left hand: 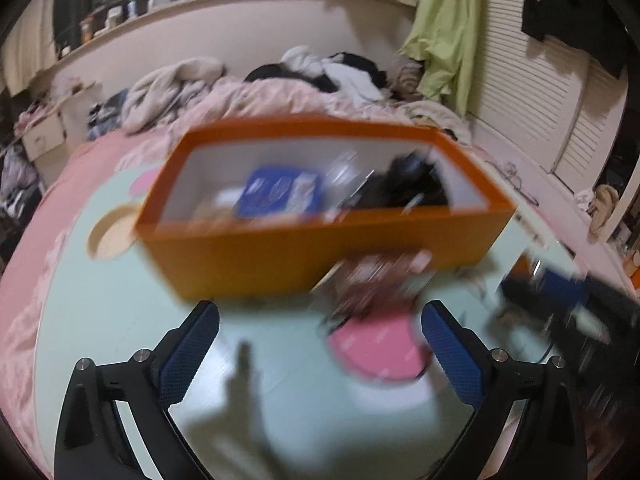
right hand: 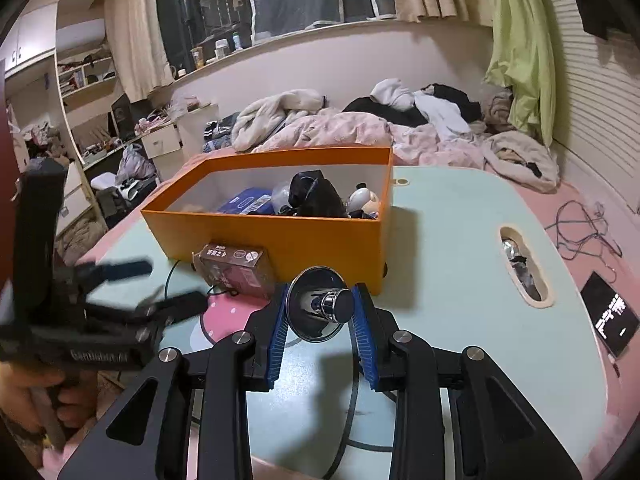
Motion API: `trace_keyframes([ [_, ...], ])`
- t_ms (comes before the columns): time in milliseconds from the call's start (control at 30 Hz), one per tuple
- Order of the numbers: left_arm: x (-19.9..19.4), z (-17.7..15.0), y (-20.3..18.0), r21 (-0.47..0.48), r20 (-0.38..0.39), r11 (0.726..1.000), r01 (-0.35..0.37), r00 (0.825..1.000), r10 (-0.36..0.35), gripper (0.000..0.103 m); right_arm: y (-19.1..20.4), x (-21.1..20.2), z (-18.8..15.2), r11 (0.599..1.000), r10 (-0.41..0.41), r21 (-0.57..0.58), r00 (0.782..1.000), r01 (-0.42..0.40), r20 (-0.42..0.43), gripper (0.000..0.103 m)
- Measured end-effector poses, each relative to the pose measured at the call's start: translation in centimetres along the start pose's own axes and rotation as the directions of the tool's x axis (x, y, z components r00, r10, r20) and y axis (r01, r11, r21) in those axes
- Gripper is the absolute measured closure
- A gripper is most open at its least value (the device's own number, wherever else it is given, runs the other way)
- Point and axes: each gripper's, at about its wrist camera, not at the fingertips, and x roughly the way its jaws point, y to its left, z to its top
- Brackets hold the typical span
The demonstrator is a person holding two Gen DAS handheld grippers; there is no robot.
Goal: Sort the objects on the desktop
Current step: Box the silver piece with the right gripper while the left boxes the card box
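An orange box (right hand: pixel 280 240) stands on the pale green table (right hand: pixel 452 240) and holds a blue packet (right hand: pixel 244 204), a black bag (right hand: pixel 316 196) and a small figure (right hand: pixel 362 200). A brown card box (right hand: pixel 236 268) lies against its front wall. My right gripper (right hand: pixel 322 308) is shut on a shiny chrome funnel-shaped metal part (right hand: pixel 320 304), held just above the table before the box. My left gripper (left hand: pixel 320 320) is open and empty, blurred, in front of the orange box (left hand: pixel 320 256), with the brown card box (left hand: pixel 380 280) and a pink mat (left hand: pixel 380 348) ahead to the right. The left gripper also shows in the right wrist view (right hand: pixel 152 288).
A slot in the table (right hand: pixel 524 268) holds foil scraps. A phone (right hand: pixel 612 316) and cables (right hand: pixel 580 224) lie on the pink bedding at right. A round hole (left hand: pixel 116 236) is in the table left of the box. Heaped clothes (right hand: pixel 360 120) lie behind.
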Motion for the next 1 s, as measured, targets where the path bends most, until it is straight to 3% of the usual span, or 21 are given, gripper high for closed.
trace_keyframes([
  [100,2.3,1.4,-2.0,0.032,-0.063,0.999,-0.027,0.998,0.029,0.003,0.3,-0.7,-0.3,1.000,-0.018,-0.002,1.000,0.018,0.023,0.070],
  [133,3.0,1.4,-2.2,0.033,-0.078,0.998,-0.045,0.996,0.047,0.020,0.2,-0.8,-0.4,1.000,-0.020,0.002,0.999,0.020,0.029,0.070],
  [167,3.7,1.2,-2.1,0.021,-0.100,0.999,-0.041,0.994,0.043,0.046,0.1,-1.1,-0.7,1.000,-0.029,0.007,0.999,0.028,0.031,0.071],
  [267,2.8,0.1,-0.9,-0.021,-0.073,1.000,0.009,0.997,-0.010,0.047,-0.2,-1.3,-0.9,1.000,-0.022,0.016,0.999,0.022,0.025,0.071],
  [467,-2.3,-1.2,1.6,-0.071,0.074,0.997,0.030,0.997,-0.024,0.047,1.2,-1.7,-1.0,0.999,-0.041,-0.032,0.998,0.042,0.037,0.071],
  [633,-5.5,3.8,2.9,-0.075,0.174,0.997,0.033,0.985,-0.019,0.047,1.8,-1.9,0.9,0.999,-0.017,-0.044,0.999,0.019,0.051,0.070],
  [767,-5.3,8.7,3.4,-0.078,0.225,0.995,-0.068,0.971,0.084,0.045,2.4,-1.0,5.5,0.999,0.000,-0.033,0.997,0.002,0.078,0.070],
  [800,-3.9,9.7,3.9,-0.097,0.209,0.988,-0.117,0.968,0.136,0.041,2.4,-0.3,6.9,1.000,-0.011,-0.025,0.996,0.013,0.084,0.070],
  [833,-2.2,10.0,4.2,-0.102,0.176,0.984,-0.146,0.971,0.163,0.017,2.4,0.4,7.6,0.999,-0.021,-0.025,0.996,0.023,0.081,0.070],
  [867,-0.1,10.1,4.6,-0.102,0.116,0.980,-0.169,0.977,0.180,0.002,2.4,1.7,8.2,0.998,-0.047,-0.033,0.997,0.049,0.057,0.067],
  [900,2.3,9.7,4.9,-0.093,0.035,0.981,-0.170,0.984,0.174,0.002,2.3,3.1,8.5,0.996,-0.071,-0.045,0.997,0.072,0.016,0.047],
  [933,4.0,8.8,4.7,-0.070,-0.006,0.982,-0.174,0.985,0.174,0.002,2.2,5.4,8.1,0.992,-0.109,-0.066,0.992,0.105,-0.070,0.019],
  [967,4.1,8.1,3.5,0.012,0.065,0.968,-0.249,0.967,0.248,0.002,2.1,6.8,7.5,0.989,-0.128,-0.087,0.984,0.118,-0.122,0.019],
  [1000,4.0,7.4,3.6,-0.004,0.081,0.972,-0.234,0.969,0.233,0.003,2.6,7.3,6.5,0.982,-0.128,-0.150,0.986,0.112,-0.104,0.019],
])
